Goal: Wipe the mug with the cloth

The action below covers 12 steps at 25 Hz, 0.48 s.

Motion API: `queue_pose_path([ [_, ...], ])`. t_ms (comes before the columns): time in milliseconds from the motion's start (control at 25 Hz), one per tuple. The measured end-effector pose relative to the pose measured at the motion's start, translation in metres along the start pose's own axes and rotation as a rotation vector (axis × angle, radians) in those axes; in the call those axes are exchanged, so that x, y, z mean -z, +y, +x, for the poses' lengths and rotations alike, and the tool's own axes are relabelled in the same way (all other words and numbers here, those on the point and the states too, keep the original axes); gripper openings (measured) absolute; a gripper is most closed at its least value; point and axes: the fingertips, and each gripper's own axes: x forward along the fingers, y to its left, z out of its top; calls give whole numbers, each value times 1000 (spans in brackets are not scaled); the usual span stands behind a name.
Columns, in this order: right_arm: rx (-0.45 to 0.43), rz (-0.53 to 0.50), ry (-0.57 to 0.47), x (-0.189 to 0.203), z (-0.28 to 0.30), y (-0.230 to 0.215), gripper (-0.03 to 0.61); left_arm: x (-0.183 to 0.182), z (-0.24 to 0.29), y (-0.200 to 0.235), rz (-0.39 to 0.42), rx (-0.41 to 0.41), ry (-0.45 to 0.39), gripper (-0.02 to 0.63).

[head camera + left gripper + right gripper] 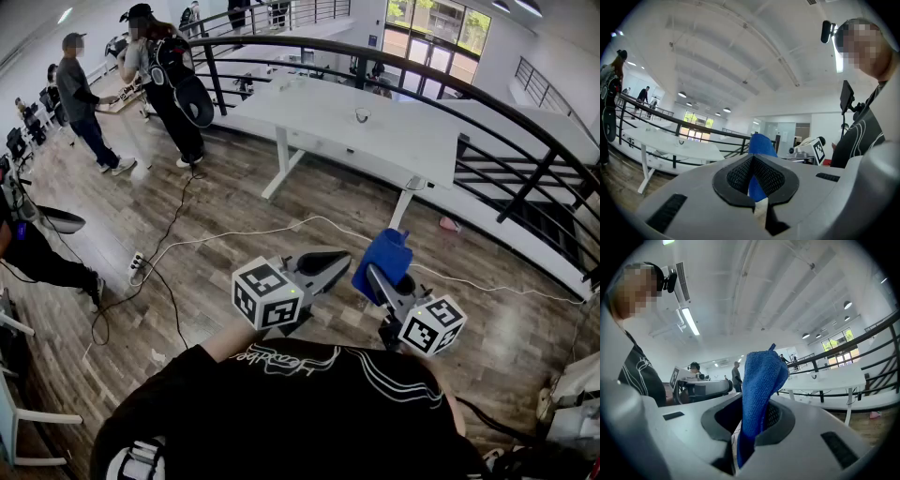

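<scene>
Our black shirt (291, 403) fills the bottom of the head view. Just beyond it, both grippers are held level over the wooden floor (216, 206).

The blue cloth (384, 255) sits a little toward 3 o'clock from the middle of that view. It stands up in a bunch from the right gripper (375, 274), whose fingers pinch its lower part. In the right gripper view the cloth is clamped between the pads, with a short tail hanging below them.

At 9 o'clock from the cloth, near it but apart, is the left gripper (339, 261). Its fingers are pressed together on nothing. The blue seen past them in the left gripper view is the same cloth, further off.

We see no mug near either gripper. At 12 o'clock, well apart and beside a dark railing (450, 80), a small object (361, 114) stands on a white surface (309, 112). It is too small for us to tell whether it is the mug. People stand at 10 o'clock.

We judge that wiping has not begun, since the cloth is ready but the mug is not in hand. The next move calls for finding the mug and spreading the left fingers to take and steady it. Then the bunched cloth can be brought against its wall.
</scene>
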Motion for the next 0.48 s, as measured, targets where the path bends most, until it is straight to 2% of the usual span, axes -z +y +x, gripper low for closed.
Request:
queue_pose_path([
  [480,-5,30,7,8,-9,-14,54,6,11,3,-39,-37,3,6],
])
